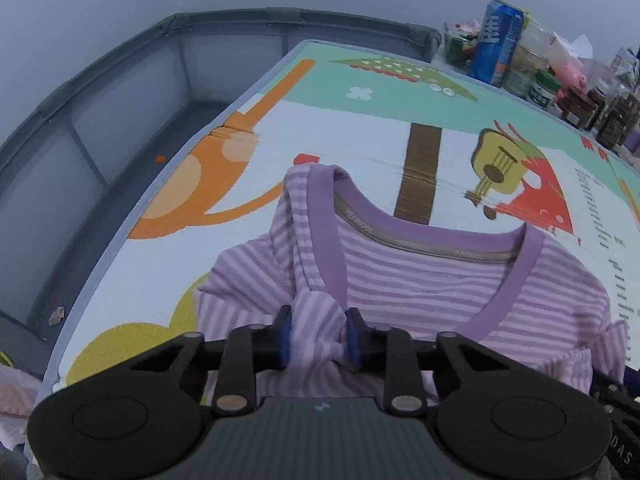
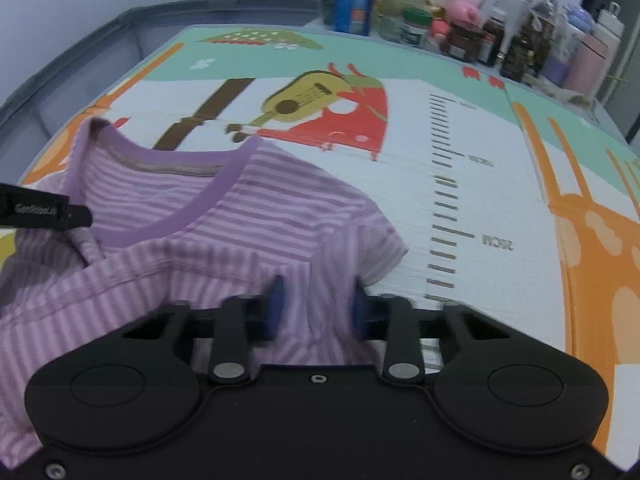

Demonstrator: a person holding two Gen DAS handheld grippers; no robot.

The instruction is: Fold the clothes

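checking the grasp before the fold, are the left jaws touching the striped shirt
Touching. The left wrist view shows the left gripper with a bunch of the striped shirt pinched between its blue pads, fabric pressed against both.

home | cartoon play mat [image 1: 360,128] | grey playpen wall [image 1: 132,92] | jars [image 2: 464,40]

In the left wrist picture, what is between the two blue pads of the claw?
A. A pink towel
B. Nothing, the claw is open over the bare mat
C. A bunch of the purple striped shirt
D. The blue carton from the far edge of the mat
C: the left claw pinches a gathered fold of the purple striped shirt, and the cloth bulges out between its blue pads.
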